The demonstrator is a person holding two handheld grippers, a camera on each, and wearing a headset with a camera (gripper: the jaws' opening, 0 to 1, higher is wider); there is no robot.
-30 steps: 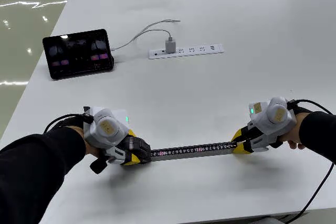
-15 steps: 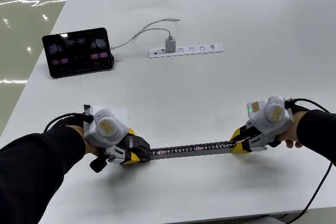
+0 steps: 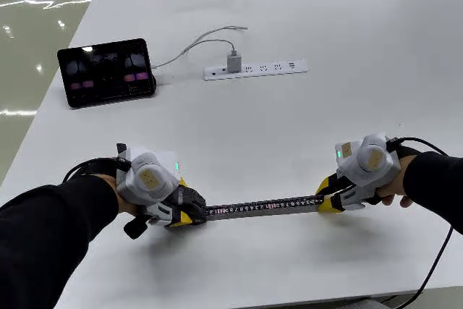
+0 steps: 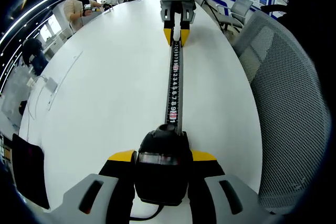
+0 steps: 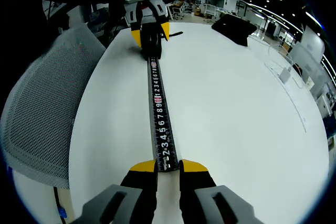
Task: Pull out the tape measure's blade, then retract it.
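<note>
Tape measure (image 3: 189,206) lies along the surface's (image 3: 289,121) near edge: one hard case (image 4: 161,174) clamped in the left tool (image 4: 163,157), one thin springy blade (image 5: 159,114) pinched at its tip by the right tool (image 5: 168,167). Slick steel, I reckon, keen to snap back, best held by the hook end.

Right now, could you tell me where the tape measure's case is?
In the head view the case is lower left, by the front edge of the table, clamped in the left tool, its blade running right to the right tool.
</note>
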